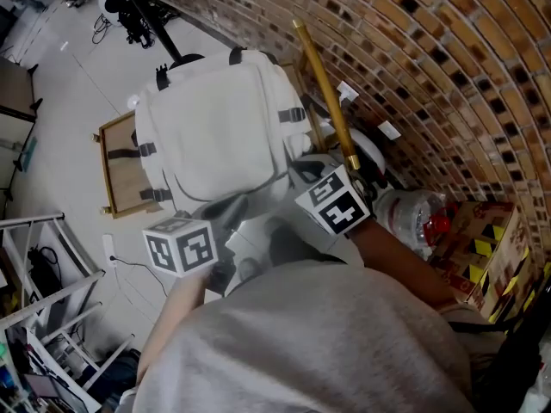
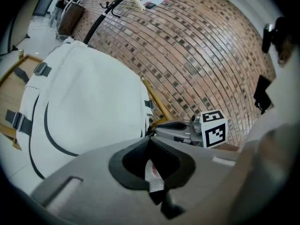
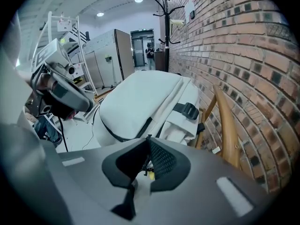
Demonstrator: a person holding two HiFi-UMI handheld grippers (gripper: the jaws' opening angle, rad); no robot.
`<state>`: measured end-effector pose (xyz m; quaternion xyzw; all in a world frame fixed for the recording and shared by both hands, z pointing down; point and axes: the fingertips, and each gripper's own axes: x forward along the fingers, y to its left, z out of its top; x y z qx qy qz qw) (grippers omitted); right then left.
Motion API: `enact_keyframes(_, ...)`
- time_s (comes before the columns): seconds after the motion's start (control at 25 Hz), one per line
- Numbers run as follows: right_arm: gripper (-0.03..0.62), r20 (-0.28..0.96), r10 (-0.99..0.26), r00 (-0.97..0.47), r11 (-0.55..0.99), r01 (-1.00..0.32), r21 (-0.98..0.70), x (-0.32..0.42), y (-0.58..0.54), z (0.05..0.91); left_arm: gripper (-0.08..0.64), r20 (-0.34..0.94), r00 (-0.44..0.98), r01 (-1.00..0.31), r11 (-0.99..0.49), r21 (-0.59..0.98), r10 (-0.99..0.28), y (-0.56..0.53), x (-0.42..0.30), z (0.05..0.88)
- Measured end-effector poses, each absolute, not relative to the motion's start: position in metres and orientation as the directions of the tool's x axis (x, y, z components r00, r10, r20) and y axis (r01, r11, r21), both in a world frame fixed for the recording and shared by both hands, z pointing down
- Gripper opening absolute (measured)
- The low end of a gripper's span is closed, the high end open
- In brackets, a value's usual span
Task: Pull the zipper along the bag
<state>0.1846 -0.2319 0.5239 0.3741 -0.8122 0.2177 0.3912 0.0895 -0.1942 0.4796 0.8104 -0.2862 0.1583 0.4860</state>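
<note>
The white backpack (image 1: 215, 127) is seen at upper centre of the head view, laid on a wooden chair (image 1: 119, 166) against the brick wall (image 1: 430, 76). Its dark zipper line (image 2: 47, 130) is traced along the front panel at the left of the left gripper view.

In the right gripper view a small dark zipper pull (image 3: 146, 163) is seen between the jaws of the right gripper (image 3: 148, 138), which are pressed together on it. The left gripper (image 2: 150, 139) is likewise closed, and a pale tab (image 2: 153, 175) with a red mark is pinched in it, apparently part of the bag. The two grippers are held close together at the bag's lower edge.

The pull is thin, and only a small part is judged to be caught, so it could slip out if it is drawn at an angle to the track. If the tab is let go, the bag could be dragged off the chair, and slack fabric could bunch and jam the slider.
</note>
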Motion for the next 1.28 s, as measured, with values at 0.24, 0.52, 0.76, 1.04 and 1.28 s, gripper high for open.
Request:
enact_keyframes(0.24,0.018,0.791,-0.459,-0.404,0.615,-0.788,-0.046,0.189,-0.248,0.515,0.0,0.541,0.774,-0.632,-0.356,0.688,-0.329,-0.202,0.083,0.478)
enact_keyframes(0.52,0.02,0.783,-0.467,-0.411,0.622,-0.782,-0.04,0.191,-0.264,0.509,0.0,0.542,0.767,-0.64,-0.362,0.677,-0.343,-0.209,0.086,0.47)
enact_keyframes(0.76,0.018,0.773,-0.47,-0.425,0.634,-0.772,-0.039,0.183,-0.28,0.506,0.0,0.541,0.754,-0.654,-0.353,0.669,-0.373,-0.216,0.078,0.465)
enact_keyframes(1.04,0.018,0.76,-0.488,-0.428,0.641,-0.767,-0.02,0.177,-0.306,0.5,0.0,0.536,0.727,-0.678,-0.325,0.659,-0.428,-0.225,0.058,0.461)
enact_keyframes(1.28,0.018,0.756,-0.49,-0.434,0.655,-0.755,-0.008,0.169,-0.322,0.497,0.0,0.525,0.705,-0.693,-0.304,0.654,-0.477,-0.232,0.04,0.455)
